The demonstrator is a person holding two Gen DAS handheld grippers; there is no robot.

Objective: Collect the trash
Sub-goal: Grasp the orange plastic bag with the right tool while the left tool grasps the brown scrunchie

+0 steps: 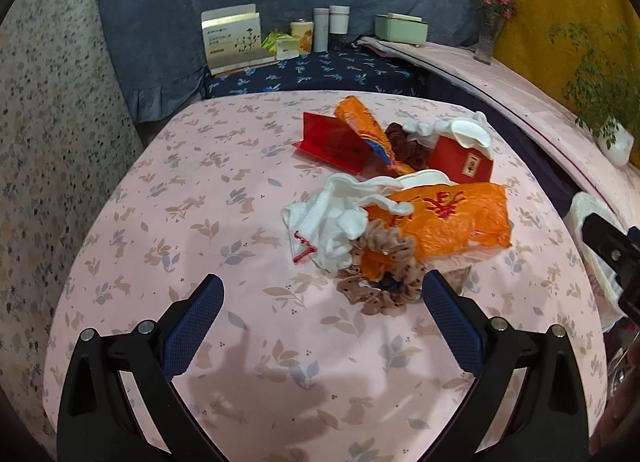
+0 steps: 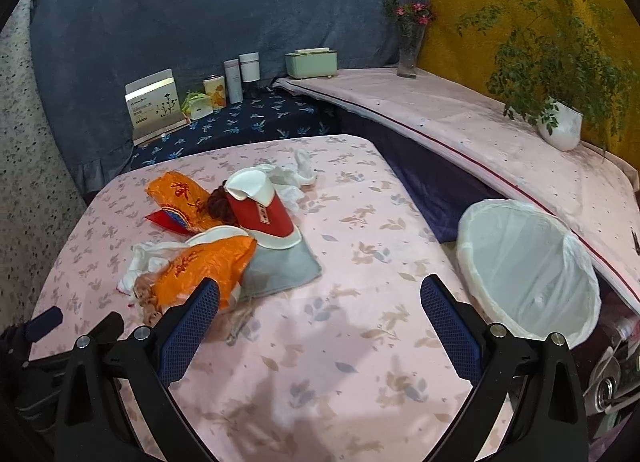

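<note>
A pile of trash lies on the pink floral table (image 1: 200, 222): an orange wrapper (image 1: 448, 222), white crumpled tissue (image 1: 332, 222), a beige dotted scrunchie (image 1: 384, 282), a red card (image 1: 332, 142), a second orange wrapper (image 1: 360, 122) and a red-and-white box (image 1: 464, 158). My left gripper (image 1: 322, 302) is open and empty, just short of the scrunchie. My right gripper (image 2: 320, 302) is open and empty, above the table to the right of the near orange wrapper (image 2: 204, 266). The red-and-white box (image 2: 260, 210) lies on a grey sheet (image 2: 280, 270). A white-lined trash bin (image 2: 528, 274) stands at the table's right edge.
A dark blue floral shelf (image 2: 248, 122) behind the table holds a white box (image 2: 154, 104), a tin and bottles (image 2: 240, 74). A pink ledge (image 2: 480, 122) on the right carries a green box (image 2: 312, 62), a flower vase (image 2: 410, 46) and a potted plant (image 2: 560, 126).
</note>
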